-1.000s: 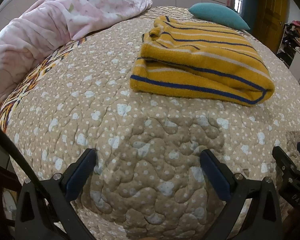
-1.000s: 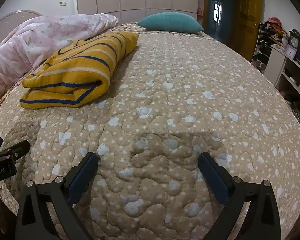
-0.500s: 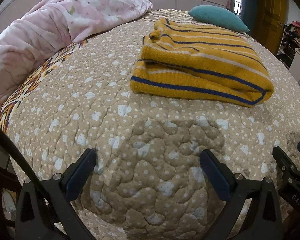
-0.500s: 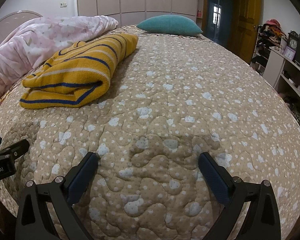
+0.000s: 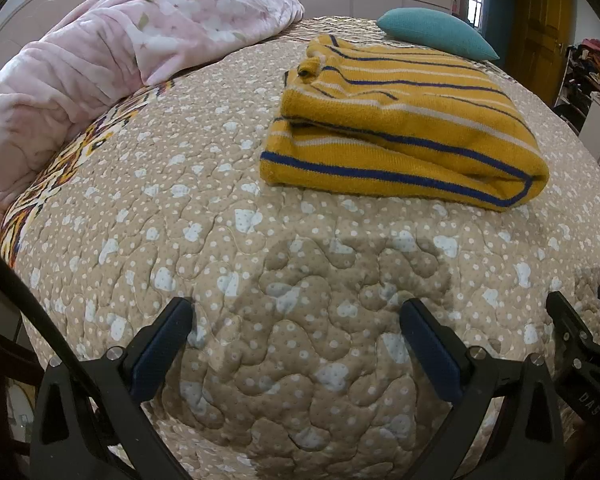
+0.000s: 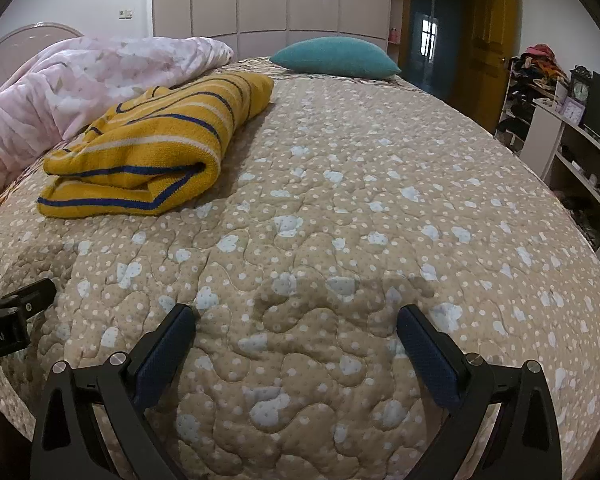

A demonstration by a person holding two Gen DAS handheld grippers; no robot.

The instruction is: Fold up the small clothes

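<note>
- Pink, fleecy blanket [image 5: 112, 52] is lying heaped along the bed's left edge, in the same place as a second ago.
- Beige quilted bedspread [image 5: 204, 208] is carrying everything, and only bare quilting is showing between each pair of fingers.
- The left gripper [image 5: 296, 332] is hovering over the near edge with its jaws spread wide, released and grasping nothing; its view has barely shifted over the last second, the sweater only sliding slightly lower in the picture.
- The yellow striped sweater [image 5: 404, 128] is resting folded in a compact stack towards the far left part of the bed, well apart from both grippers and untouched.
- The right gripper [image 6: 296, 332] is likewise hanging released and empty beside the left one.
- The teal pillow [image 6: 336, 58] is sitting at the far edge.
- Judging by this stillness, the fold is looking finished.
</note>
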